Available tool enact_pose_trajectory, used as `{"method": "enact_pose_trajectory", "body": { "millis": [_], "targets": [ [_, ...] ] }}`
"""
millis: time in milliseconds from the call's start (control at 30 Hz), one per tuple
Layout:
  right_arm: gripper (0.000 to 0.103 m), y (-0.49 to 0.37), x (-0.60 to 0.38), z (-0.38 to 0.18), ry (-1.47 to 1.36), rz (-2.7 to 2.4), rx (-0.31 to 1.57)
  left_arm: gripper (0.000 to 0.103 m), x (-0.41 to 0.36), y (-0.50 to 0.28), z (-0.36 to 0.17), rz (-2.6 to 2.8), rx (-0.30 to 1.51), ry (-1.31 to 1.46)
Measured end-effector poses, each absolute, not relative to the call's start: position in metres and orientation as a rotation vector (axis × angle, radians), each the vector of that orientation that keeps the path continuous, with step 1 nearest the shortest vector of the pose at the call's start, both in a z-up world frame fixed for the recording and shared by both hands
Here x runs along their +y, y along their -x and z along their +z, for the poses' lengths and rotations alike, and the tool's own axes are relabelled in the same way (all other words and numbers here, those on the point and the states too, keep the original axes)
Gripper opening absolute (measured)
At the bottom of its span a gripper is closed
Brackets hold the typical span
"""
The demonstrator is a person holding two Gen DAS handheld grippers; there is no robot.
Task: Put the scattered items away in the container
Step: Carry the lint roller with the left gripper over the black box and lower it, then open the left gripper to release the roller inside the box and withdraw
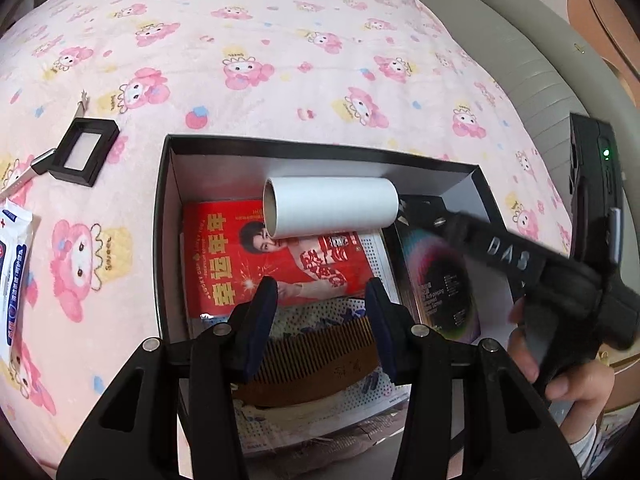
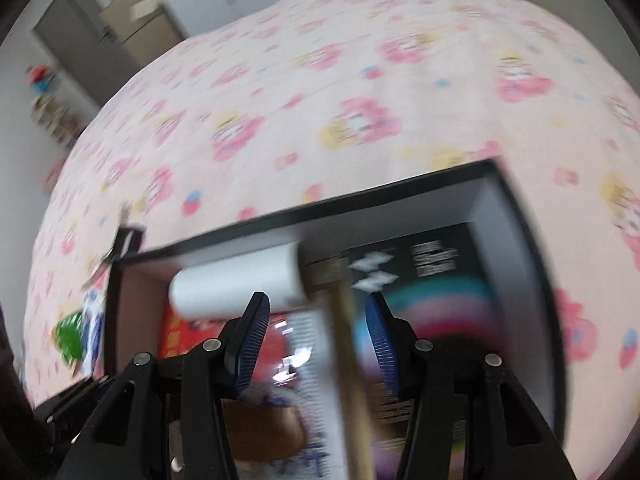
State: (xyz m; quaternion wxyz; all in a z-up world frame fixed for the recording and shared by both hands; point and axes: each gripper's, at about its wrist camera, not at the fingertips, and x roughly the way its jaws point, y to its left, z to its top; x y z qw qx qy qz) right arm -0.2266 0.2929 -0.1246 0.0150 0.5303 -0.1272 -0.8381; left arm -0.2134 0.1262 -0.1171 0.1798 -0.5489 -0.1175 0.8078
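Note:
A black box with white inner walls (image 1: pixel 172 240) stands on the pink bedspread. Inside lie a red packet (image 1: pixel 240 272), a brown comb (image 1: pixel 320 356), a dark box printed with a rainbow disc (image 1: pixel 444 280) and a white lint roller (image 1: pixel 332 206). My left gripper (image 1: pixel 320 292) hangs open over the box, the comb lying below it untouched. My right gripper (image 2: pixel 316 308) is open too; the roller's wooden handle (image 2: pixel 346 360) runs between its fingers with a gap on both sides. From the left wrist view its fingers (image 1: pixel 420 210) sit by the roller's right end. The right wrist view is blurred.
On the bedspread left of the box lie a small black frame box (image 1: pixel 86 152), a metal tool (image 1: pixel 40 160), a wipes pack (image 1: pixel 12 264) and a green packet (image 2: pixel 70 334). A grey padded edge (image 1: pixel 520 60) borders the bed on the right. A hand (image 1: pixel 568 372) grips the right gripper's handle.

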Motion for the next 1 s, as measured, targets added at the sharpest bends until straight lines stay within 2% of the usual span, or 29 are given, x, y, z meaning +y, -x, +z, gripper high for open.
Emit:
{"method": "enact_pose_trajectory", "body": {
  "millis": [267,567,933,1000],
  "targets": [
    [0.046,0.253,0.306,-0.155,-1.804,-2.550,-0.477,0.046,0.128,0.210,-0.114,2.275,-0.329,1.508],
    [0.046,0.256,0.258,-0.159,-1.718,-2.333,-0.402,0.046,0.122,0.211,-0.113,2.284,-0.349,1.502],
    [0.047,0.204,0.260,-0.111,-1.586,-2.541,-0.322,0.046,0.109,0.189,-0.094,2.348,-0.368,1.448],
    [0.048,0.190,0.261,-0.098,-1.539,-2.593,-0.310,0.049,0.108,0.180,-0.087,2.362,-0.343,1.428]
  ]
}}
